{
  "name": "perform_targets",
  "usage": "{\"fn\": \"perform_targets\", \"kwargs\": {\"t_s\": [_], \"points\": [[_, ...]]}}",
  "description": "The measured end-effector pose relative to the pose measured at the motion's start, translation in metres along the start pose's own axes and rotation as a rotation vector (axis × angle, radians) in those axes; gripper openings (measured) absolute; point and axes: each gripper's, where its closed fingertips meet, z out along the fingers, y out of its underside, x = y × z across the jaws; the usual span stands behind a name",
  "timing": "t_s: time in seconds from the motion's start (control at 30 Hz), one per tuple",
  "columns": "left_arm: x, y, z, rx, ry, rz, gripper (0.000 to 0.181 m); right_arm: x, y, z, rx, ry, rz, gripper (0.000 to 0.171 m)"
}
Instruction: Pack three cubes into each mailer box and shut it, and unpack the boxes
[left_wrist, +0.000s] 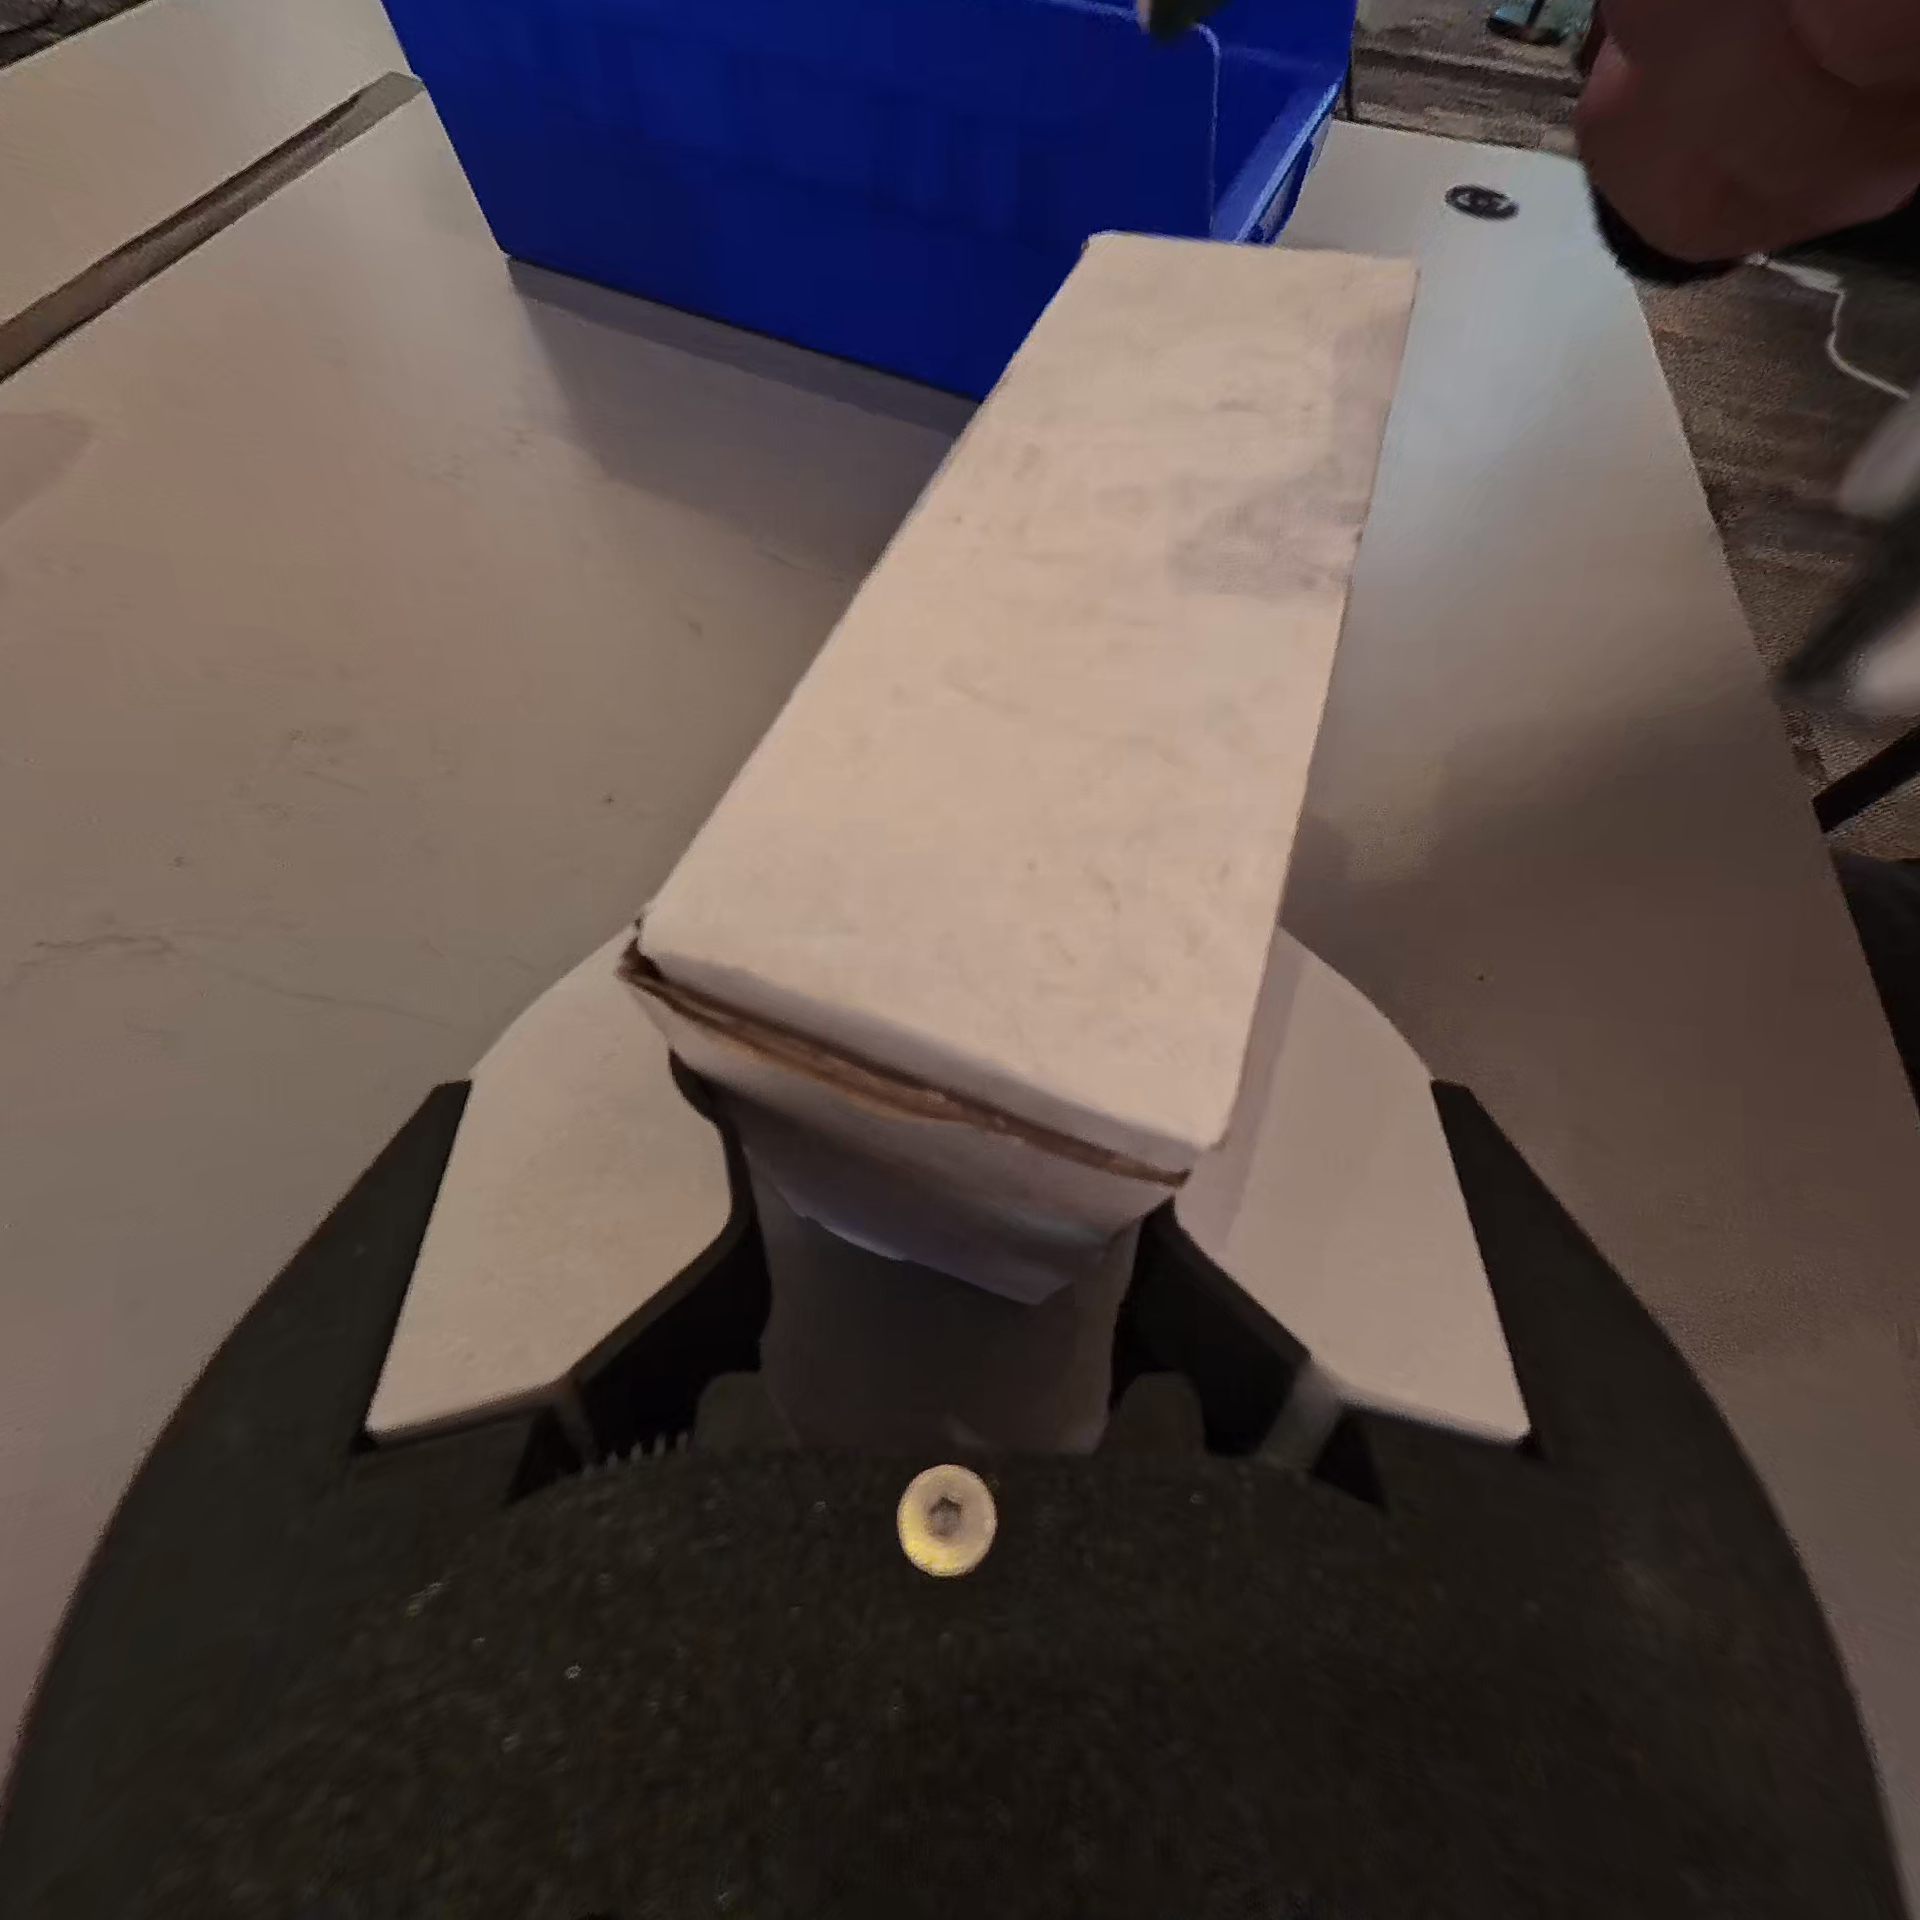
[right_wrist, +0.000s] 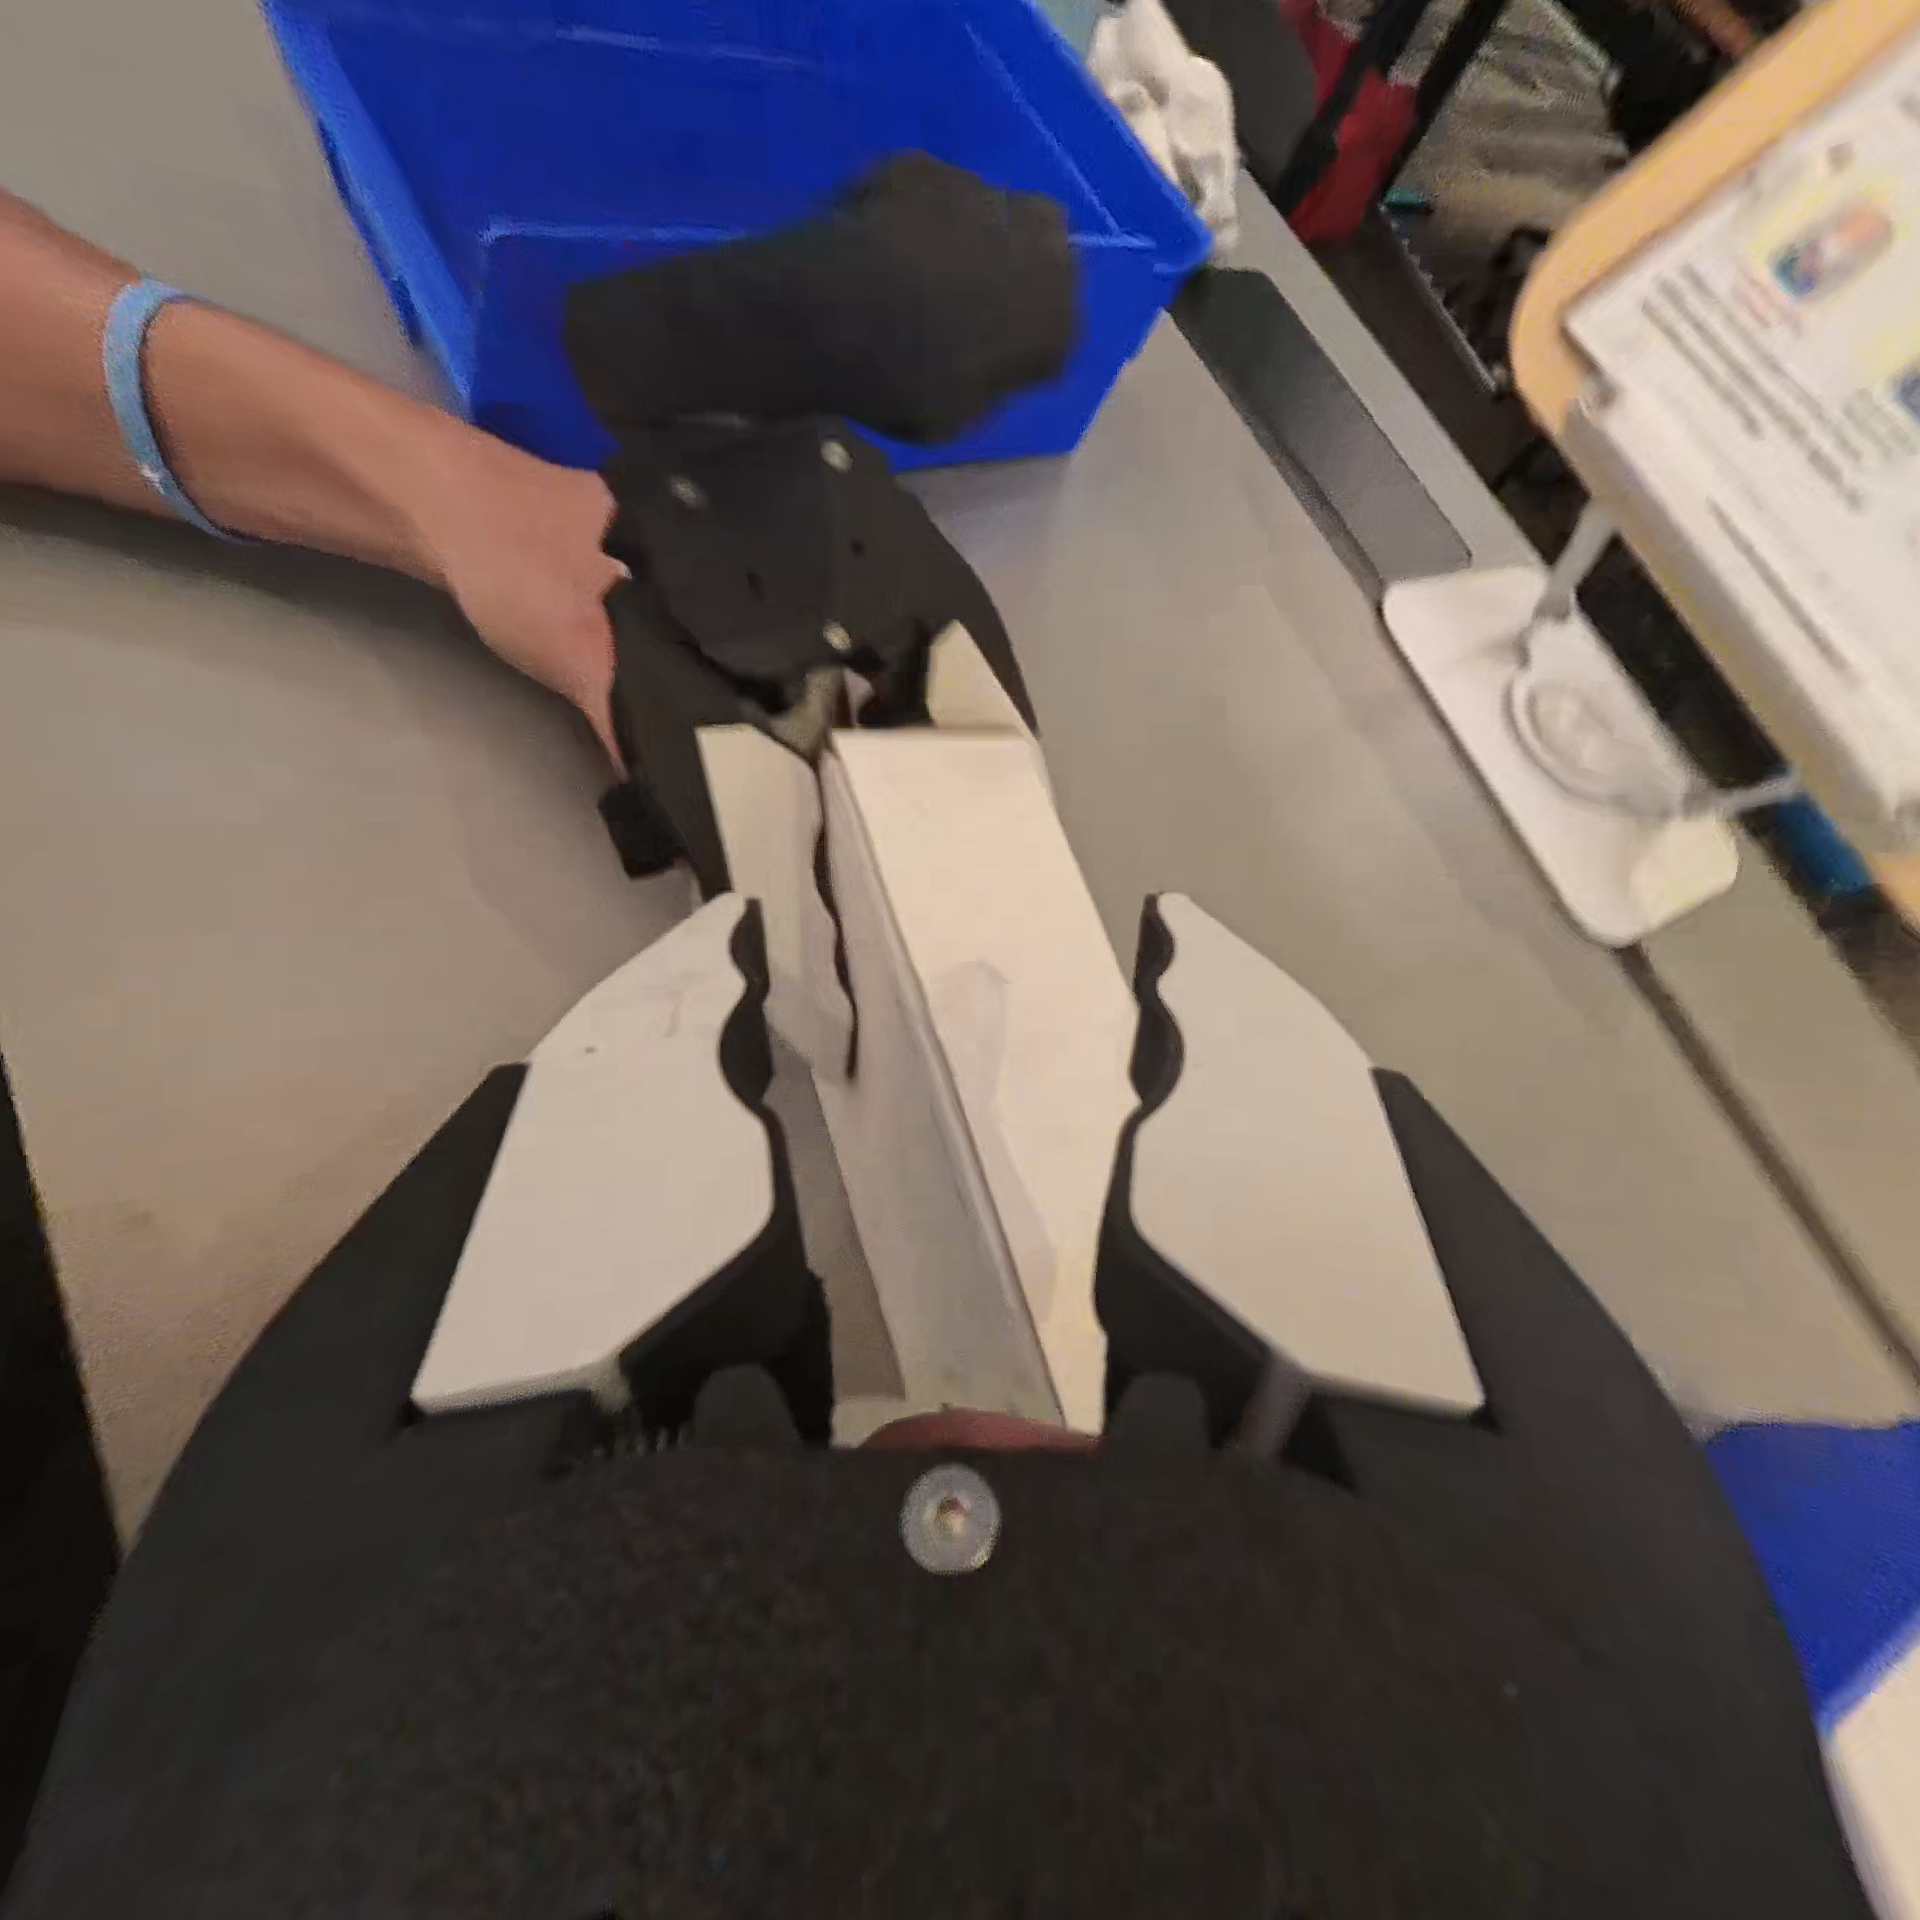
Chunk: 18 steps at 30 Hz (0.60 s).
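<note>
- Closest to the lens in the left wrist view, the left gripper (left_wrist: 925, 1184) is clamped on the near end of the white mailer box (left_wrist: 1039, 675). Its lid is down, with a thin brown seam showing at the end flap.
- From the right wrist view, the same box runs lengthwise between the right gripper (right_wrist: 951, 1023) fingers (right_wrist: 644, 1132). They sit spread on either side with a small gap each way, so they look open around it rather than squeezing, though motion blur makes contact hard to call.
- Box lies on the grey table (left_wrist: 312, 623), just in front of the blue bin (right_wrist: 727, 135).
- Step, I'd guess: box is shut and held from both ends, either finishing the close or about to open it. No cubes visible.
- Next move probably needs one gripper to pin the box while the other works the end flap.
- Person's hand (right_wrist: 530, 582) holds the far gripper with the forearm low over the table.
</note>
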Motion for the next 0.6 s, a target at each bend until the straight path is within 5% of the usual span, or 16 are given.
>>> {"fn": "perform_targets", "kwargs": {"t_s": [0.33, 0.6], "points": [[-0.002, 0.002, -0.003, 0.001, -0.025, -0.01, 0.086, 0.001, -0.007, 0.048, -0.1, 0.04, -0.127, 0.057], [-0.003, 0.003, -0.004, 0.002, -0.049, -0.013, 0.085, 0.014, -0.007, 0.047, -0.112, 0.074, -0.078, 0.08]]}}
